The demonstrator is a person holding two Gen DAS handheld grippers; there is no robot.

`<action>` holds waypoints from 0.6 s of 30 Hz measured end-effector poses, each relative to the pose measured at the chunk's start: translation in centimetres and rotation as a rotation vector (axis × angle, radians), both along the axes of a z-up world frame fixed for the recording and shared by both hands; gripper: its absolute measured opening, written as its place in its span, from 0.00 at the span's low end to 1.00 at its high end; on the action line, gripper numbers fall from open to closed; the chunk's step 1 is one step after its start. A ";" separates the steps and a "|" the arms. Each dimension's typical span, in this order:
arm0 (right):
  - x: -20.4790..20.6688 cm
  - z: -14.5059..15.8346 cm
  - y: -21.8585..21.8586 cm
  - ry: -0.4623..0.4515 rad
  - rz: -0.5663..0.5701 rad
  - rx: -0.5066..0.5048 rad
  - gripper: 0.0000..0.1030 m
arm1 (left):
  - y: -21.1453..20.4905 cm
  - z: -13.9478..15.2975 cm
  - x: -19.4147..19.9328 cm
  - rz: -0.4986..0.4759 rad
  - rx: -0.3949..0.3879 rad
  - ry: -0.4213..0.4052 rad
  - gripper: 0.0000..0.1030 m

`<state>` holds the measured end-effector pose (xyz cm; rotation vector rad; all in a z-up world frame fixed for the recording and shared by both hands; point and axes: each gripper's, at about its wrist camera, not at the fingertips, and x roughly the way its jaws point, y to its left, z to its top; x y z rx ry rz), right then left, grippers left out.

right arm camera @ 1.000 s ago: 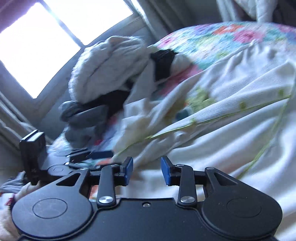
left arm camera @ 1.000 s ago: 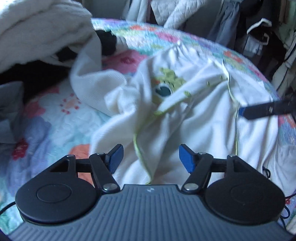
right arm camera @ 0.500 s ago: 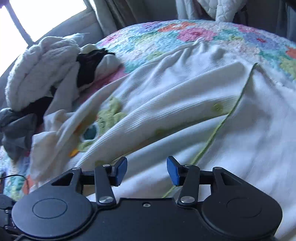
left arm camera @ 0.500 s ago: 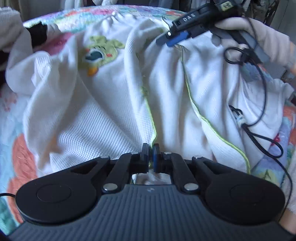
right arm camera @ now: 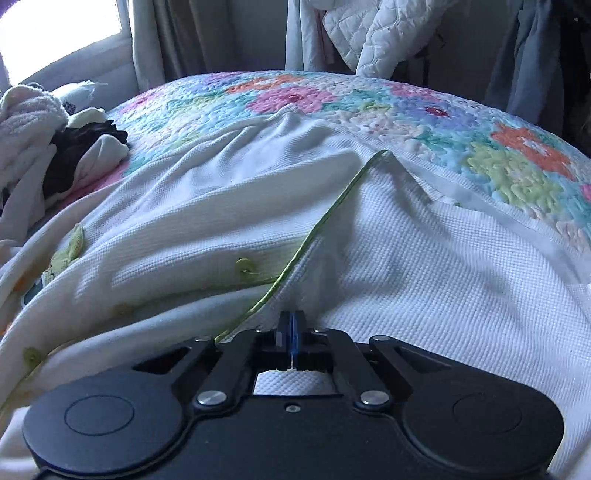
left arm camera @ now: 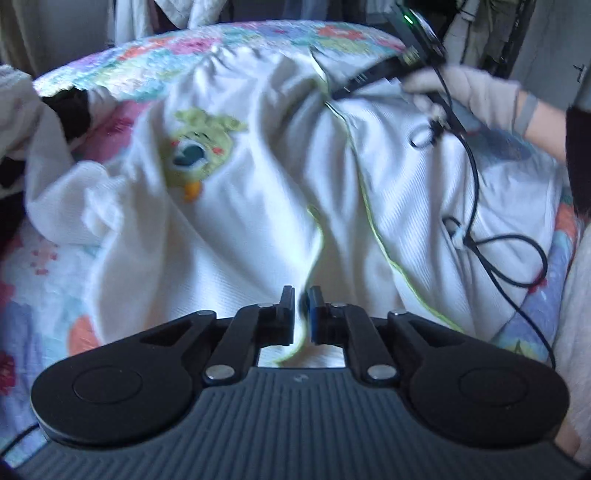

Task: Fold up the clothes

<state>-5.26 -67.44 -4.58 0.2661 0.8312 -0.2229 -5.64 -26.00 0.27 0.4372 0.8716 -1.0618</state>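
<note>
A white waffle-knit garment (left arm camera: 258,206) with green piping and a green embroidered creature (left arm camera: 201,147) lies rumpled on a flowered quilt (left arm camera: 221,44). My left gripper (left arm camera: 302,310) is shut on the garment's green-trimmed edge near the bottom of the left wrist view. The right gripper (left arm camera: 340,92), held by a gloved hand (left arm camera: 465,92), pinches the cloth at the far upper right there. In the right wrist view the garment (right arm camera: 424,266) fills the foreground, and my right gripper (right arm camera: 292,325) is shut on a fold beside the green piping (right arm camera: 314,232). Green buttons (right arm camera: 243,265) show on the left panel.
A heap of white and dark laundry (right arm camera: 44,147) lies at the quilt's left side (left arm camera: 22,122). A black cable (left arm camera: 491,243) trails over the garment on the right. Hanging clothes (right arm camera: 369,33) and a curtain stand behind the bed. The far quilt (right arm camera: 443,122) is bare.
The right gripper has closed on the garment's fold; it was open half a second ago. The left gripper closed on the green-trimmed edge a second ago and keeps hold, with the cloth drawn tauter.
</note>
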 end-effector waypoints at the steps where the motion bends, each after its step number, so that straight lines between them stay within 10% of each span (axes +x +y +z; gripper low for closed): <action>1: -0.2 0.2 -0.5 -0.012 -0.015 0.011 0.00 | -0.2 0.8 0.6 0.015 -0.011 -0.016 0.29; 6: -1.3 1.2 -2.7 -0.075 -0.091 0.066 0.02 | -4.4 2.8 3.8 -0.002 -0.088 -0.113 0.46; 11: -2.3 2.3 -5.0 -0.137 -0.167 0.122 0.42 | -12.7 0.5 9.2 0.014 -0.134 -0.072 0.53; 18: 1.8 2.6 -3.8 -0.121 -0.125 0.119 0.48 | -22.5 -3.9 13.3 -0.002 -0.039 -0.161 0.58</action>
